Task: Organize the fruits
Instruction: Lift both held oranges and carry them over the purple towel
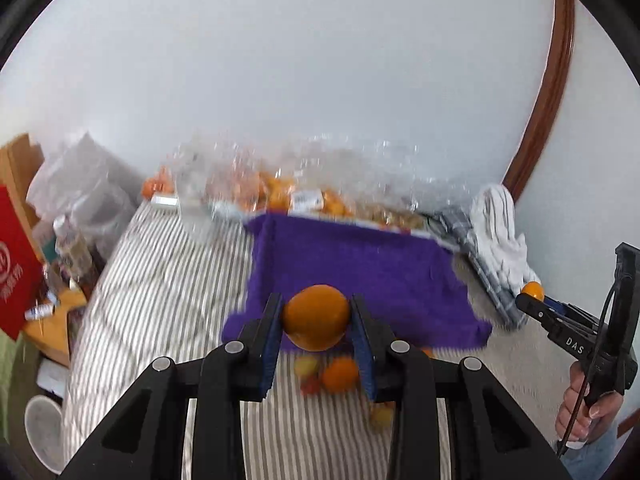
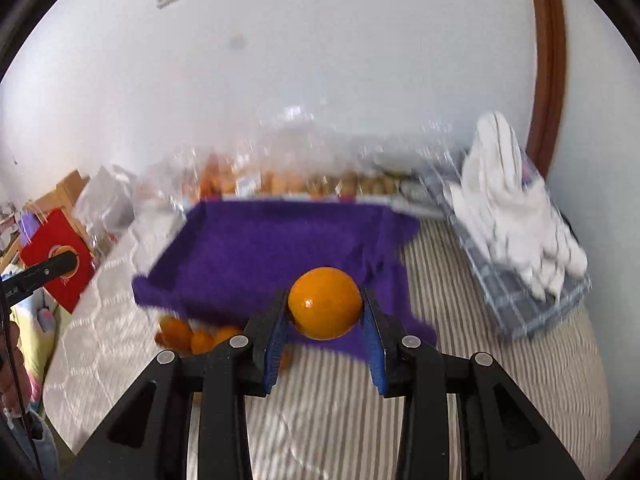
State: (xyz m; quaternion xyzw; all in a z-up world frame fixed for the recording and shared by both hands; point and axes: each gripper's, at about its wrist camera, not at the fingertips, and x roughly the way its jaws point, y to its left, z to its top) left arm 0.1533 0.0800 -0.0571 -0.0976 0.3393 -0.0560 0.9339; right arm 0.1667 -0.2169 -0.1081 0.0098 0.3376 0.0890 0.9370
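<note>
My left gripper (image 1: pixel 316 320) is shut on an orange (image 1: pixel 316 318) and holds it above the near edge of a purple cloth (image 1: pixel 360 264). My right gripper (image 2: pixel 325 312) is shut on another orange (image 2: pixel 325 303) above the same purple cloth (image 2: pixel 260 248). In the left wrist view the right gripper (image 1: pixel 532 298) shows at the far right with its orange (image 1: pixel 533 290). Loose oranges and small fruits (image 1: pixel 340 374) lie on the striped bedding below the left gripper; they also show in the right wrist view (image 2: pixel 192 336).
Clear plastic bags of fruit (image 1: pixel 280 192) lie along the wall behind the cloth. A grey checked cloth with white towels (image 2: pixel 516 216) lies at the right. A red box (image 1: pixel 16 264) and clutter stand at the left beside the striped bed (image 1: pixel 160 280).
</note>
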